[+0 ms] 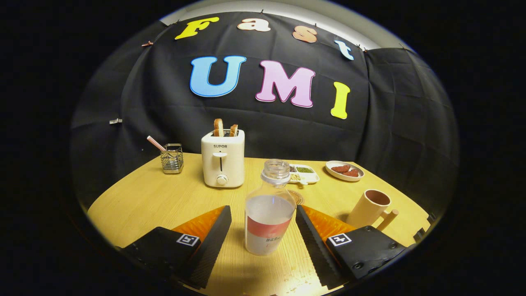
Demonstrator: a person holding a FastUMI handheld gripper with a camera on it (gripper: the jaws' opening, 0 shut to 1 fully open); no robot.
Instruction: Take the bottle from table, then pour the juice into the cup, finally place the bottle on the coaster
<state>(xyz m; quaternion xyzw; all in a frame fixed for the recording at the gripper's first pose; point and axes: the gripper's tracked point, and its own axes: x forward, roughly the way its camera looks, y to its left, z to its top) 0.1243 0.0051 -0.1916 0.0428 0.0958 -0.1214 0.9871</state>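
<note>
Spread wide, the claw (263, 222) is held low over the bench (156, 197), its two fingers standing apart on either side of the bottle (269, 209) with a gap left on each side, so nothing is gripped. The bottle is seen upright between the fingers, uncapped, partly filled with a pale liquid and wrapped in a label whose print is too small to be made out.

Just behind the bottle, the coaster (296, 197) is mostly hidden; only a rounded edge is seen past the bottle's shoulder. The cup (370, 207) is set to the right, beyond the right finger, its handle turned toward the claw and its base partly covered by that finger.

Farther back, a toaster (222, 158) with two slices of bread (224, 128) standing in its slots is placed left of centre, and a wire holder (171, 158) with a striped straw is set to its left. A divided tray (304, 173) of small portions and a plate (344, 170) of reddish pieces are found at the back right; what they hold cannot be told.

The bench is of pale wood grain, with a few crumbs scattered near the fingers. Black creased cloth is hung as the wall behind.
</note>
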